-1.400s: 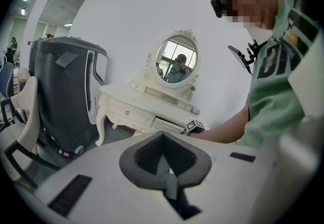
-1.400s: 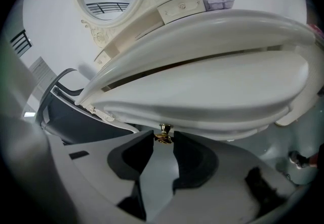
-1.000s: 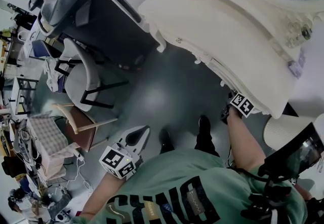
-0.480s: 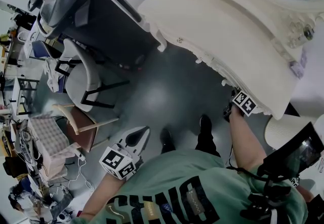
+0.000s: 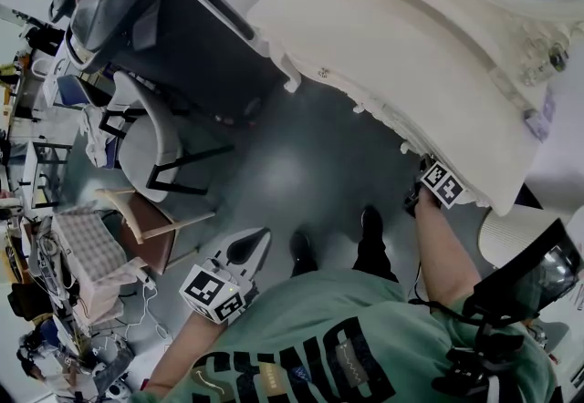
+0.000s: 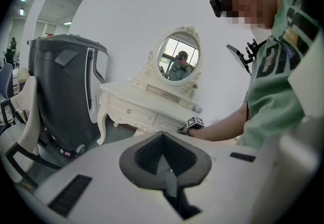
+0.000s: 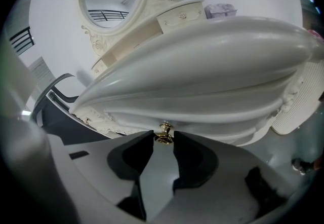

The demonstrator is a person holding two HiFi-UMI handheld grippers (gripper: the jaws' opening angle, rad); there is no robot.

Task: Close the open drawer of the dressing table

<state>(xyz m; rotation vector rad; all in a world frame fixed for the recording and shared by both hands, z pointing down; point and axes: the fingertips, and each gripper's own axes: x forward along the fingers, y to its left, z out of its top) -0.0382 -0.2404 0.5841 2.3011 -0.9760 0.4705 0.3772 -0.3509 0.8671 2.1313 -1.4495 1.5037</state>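
The cream dressing table point(image 5: 429, 55) fills the upper right of the head view. My right gripper point(image 5: 438, 182) is at its curved front edge, near the right end. In the right gripper view the carved drawer front point(image 7: 202, 66) looms close. A small brass knob point(image 7: 163, 134) sits between the dark pads of the right gripper point(image 7: 163, 137), and both tips touch it. My left gripper point(image 5: 255, 239) hangs low by my body, away from the table. Its pads point(image 6: 147, 154) meet in a point with nothing between them. The table point(image 6: 147, 101) and the right gripper point(image 6: 195, 124) show beyond it.
A large dark grey chair-like machine point(image 5: 137, 9) stands left of the table. On the floor to the left stand a white chair point(image 5: 151, 141) and a wooden chair point(image 5: 151, 228). A white round stool point(image 5: 516, 237) sits right of me. An oval mirror point(image 6: 178, 60) tops the table.
The right gripper's marker cube has crept slightly up and right along the table front. The left gripper has stayed where it was.
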